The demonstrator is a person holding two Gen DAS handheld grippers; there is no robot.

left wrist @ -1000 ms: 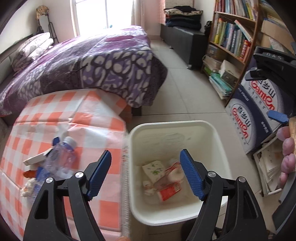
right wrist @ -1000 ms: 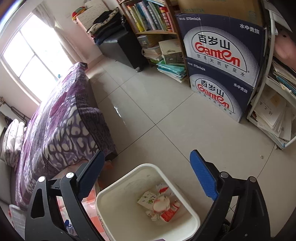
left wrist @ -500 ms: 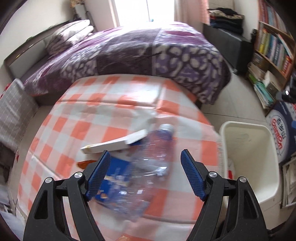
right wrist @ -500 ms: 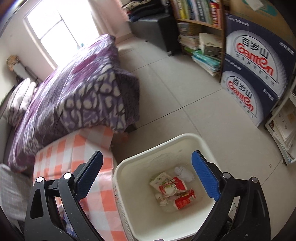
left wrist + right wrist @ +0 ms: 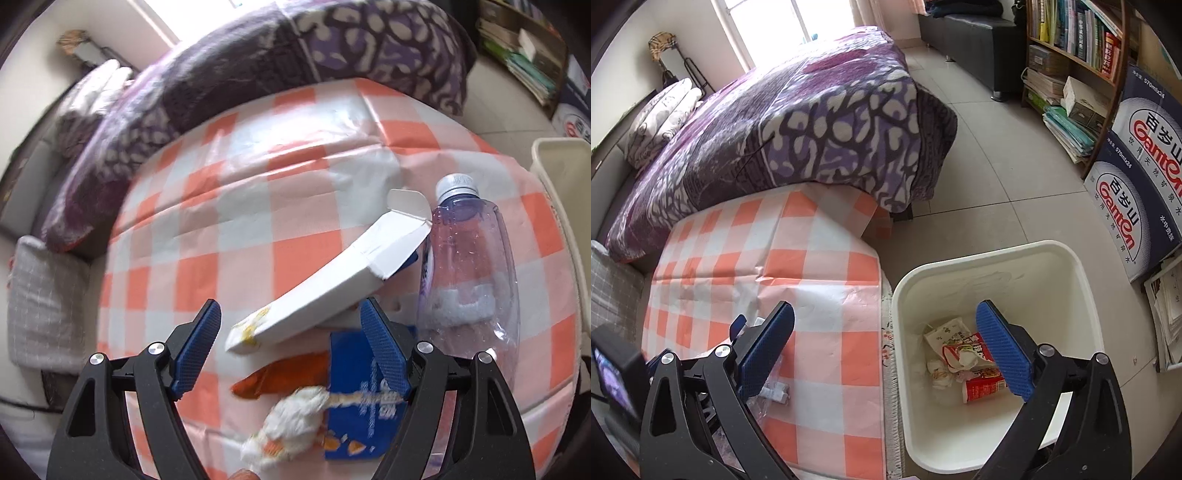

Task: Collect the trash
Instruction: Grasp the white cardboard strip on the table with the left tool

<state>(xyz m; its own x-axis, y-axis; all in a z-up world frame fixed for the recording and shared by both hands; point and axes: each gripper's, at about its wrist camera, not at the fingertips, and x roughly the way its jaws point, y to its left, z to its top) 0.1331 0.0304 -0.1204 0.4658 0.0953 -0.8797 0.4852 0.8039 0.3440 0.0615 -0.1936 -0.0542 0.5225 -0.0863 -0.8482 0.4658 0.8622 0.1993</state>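
Both grippers stood wide open, empty. Left gripper hung over a checked tablecloth beside a purple bed, where earlier it faced the bin. White carton lay at twelve o'clock between its fingers, untouched; plastic bottle at two. Right gripper straddled the white bin, trash inside.

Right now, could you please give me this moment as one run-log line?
left gripper: jaws open over white carton | right gripper: jaws open, empty | bin: holds wrappers | bottle: on table
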